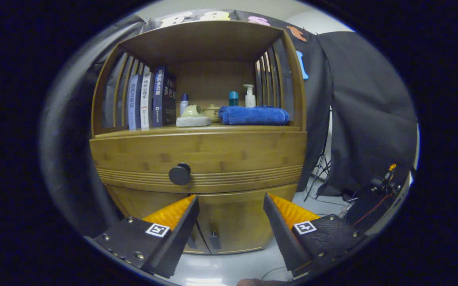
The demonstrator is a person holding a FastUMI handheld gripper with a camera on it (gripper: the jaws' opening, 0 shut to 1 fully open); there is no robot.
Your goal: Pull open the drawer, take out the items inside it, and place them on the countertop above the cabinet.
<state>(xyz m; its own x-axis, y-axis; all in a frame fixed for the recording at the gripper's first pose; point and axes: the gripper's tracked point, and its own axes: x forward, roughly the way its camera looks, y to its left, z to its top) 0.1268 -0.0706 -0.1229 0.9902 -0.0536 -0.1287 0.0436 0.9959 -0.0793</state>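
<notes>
The drawer (199,159) is closed, its wooden front spanning the width of the cabinet (229,222) just under the countertop (237,128). Its round dark knob (179,174) sits left of the drawer front's middle, near the grooved lower edge. The gripper (231,200) hangs in front of the cabinet, below the drawer, its fingers spread wide with nothing between them; the knob lies just above and beyond the left fingertip, apart from it. Under the drawer two cabinet doors meet in the gap between the fingers, each with a small dark handle (214,239). On the countertop, a row of upright books (151,99) stands at the left edge against the slatted side. Near the middle front edge a pale green piece (191,111) rests on a flat grey block (193,121), with a small teapot (212,112) just behind. A folded blue towel (253,115) lies toward the right edge. Along the back stand a small white bottle with a blue cap (184,104), a teal-capped container (233,98) and a white pump bottle (249,95). A wooden roof (201,39) covers the shelf. Right of the cabinet, a stand's legs (319,171) rest on the pale floor (229,266).
</notes>
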